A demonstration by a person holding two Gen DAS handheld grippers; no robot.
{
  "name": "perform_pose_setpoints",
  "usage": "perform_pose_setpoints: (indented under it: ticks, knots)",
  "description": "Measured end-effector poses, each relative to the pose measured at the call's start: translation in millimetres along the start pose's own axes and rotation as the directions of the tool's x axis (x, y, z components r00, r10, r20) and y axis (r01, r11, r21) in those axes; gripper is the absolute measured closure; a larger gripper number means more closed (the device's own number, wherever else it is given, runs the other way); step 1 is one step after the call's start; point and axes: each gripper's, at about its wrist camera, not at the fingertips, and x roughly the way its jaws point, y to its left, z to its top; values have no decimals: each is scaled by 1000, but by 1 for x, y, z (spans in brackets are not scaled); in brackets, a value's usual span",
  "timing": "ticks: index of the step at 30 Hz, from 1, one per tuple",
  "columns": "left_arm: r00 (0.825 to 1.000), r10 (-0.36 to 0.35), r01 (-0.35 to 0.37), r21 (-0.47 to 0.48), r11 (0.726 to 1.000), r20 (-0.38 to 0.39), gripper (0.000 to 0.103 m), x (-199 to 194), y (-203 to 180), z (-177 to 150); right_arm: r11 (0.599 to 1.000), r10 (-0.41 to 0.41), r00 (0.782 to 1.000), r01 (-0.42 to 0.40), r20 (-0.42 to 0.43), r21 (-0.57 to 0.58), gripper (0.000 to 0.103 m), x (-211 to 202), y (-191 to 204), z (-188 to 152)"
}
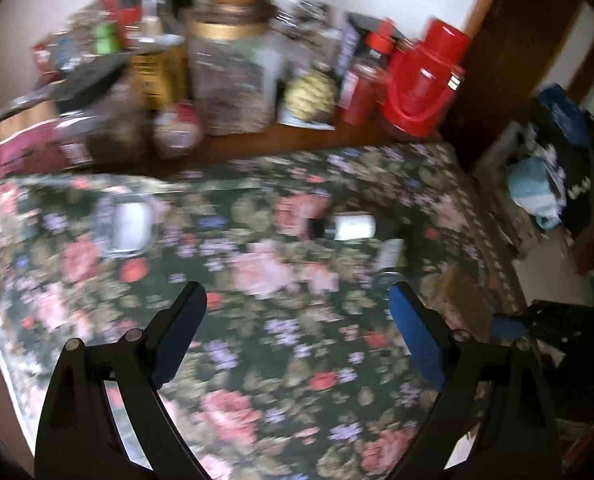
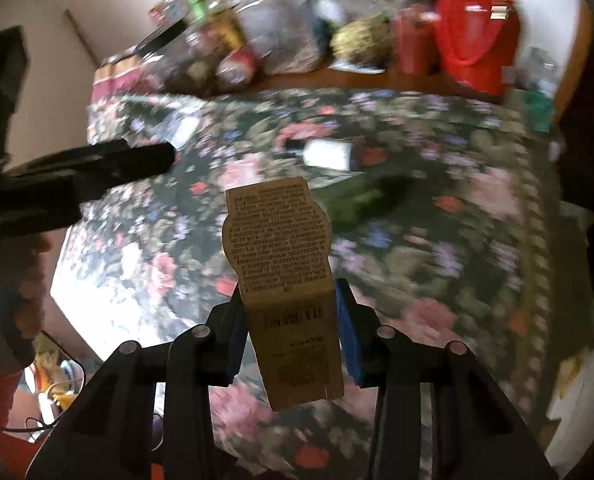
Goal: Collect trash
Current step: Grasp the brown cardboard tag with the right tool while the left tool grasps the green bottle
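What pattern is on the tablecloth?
Pink and red roses with lilac flowers on dark green tablecloth, clearest in the left wrist view.

Tabletop with a floral cloth, junk all along the back edge

The tabletop (image 1: 361, 140) was brown wood, mostly covered by a dark green cloth with pink roses (image 1: 265, 272). Lying right on the cloth: a small bottle with a white label (image 1: 351, 227) on its side near the middle, a clear plastic container (image 1: 127, 228) off to the left, and a dark green bottle (image 2: 361, 196) lying just in front of the labelled one. Along the bare wood strip at the back stood a red jug (image 1: 421, 80), a red bottle (image 1: 363, 88) just beside it, a yellowish ball-like thing (image 1: 311, 94), a big clear jar with a gold lid (image 1: 233, 76) and a small red-topped jar (image 1: 177, 130). Everything was pretty blurry, so the rest was hard to make out.
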Motion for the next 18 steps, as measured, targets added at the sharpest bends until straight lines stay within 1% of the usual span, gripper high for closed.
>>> perform_pose_setpoints:
  ticks: [2, 4, 7, 9, 10, 11, 14, 16, 17, 18]
  knots:
    - [998, -44, 45, 36, 998, -33, 10, 18, -16, 6, 998, -48, 999, 47, 19, 31, 66, -11, -12, -4]
    - [995, -80, 84, 72, 994, -65, 11, 35, -32, 10, 994, -81, 996, 78, 35, 82, 66, -23, -29, -8]
    - [988, -111, 124, 134, 983, -103, 13, 59, -55, 15, 980, -134, 990, 125, 51, 155, 66, -34, -48, -13]
    - [985, -114, 135, 169, 976, -129, 16, 75, -66, 17, 968, -160, 985, 144, 59, 207, 66, -40, -61, -17]
    - [984, -104, 131, 183, 974, -147, 21, 85, -70, 17, 963, -168, 984, 151, 61, 224, 66, -42, -65, -18]
    - [981, -94, 126, 192, 973, -167, 24, 94, -74, 18, 956, -180, 982, 160, 63, 245, 66, -45, -70, -19]
    - [976, -71, 116, 214, 970, -207, 28, 114, -80, 14, 941, -206, 975, 174, 81, 291, 66, -53, -79, -22]
    - [975, -43, 97, 241, 966, -218, 42, 121, -83, 11, 934, -211, 973, 171, 97, 315, 66, -59, -83, -23]
    - [979, -21, 76, 262, 962, -205, 46, 121, -86, 10, 930, -213, 971, 169, 105, 325, 66, -62, -85, -24]
    - [982, -7, 62, 286, 956, -191, 57, 120, -89, 8, 928, -216, 970, 167, 114, 334, 66, -65, -86, -25]
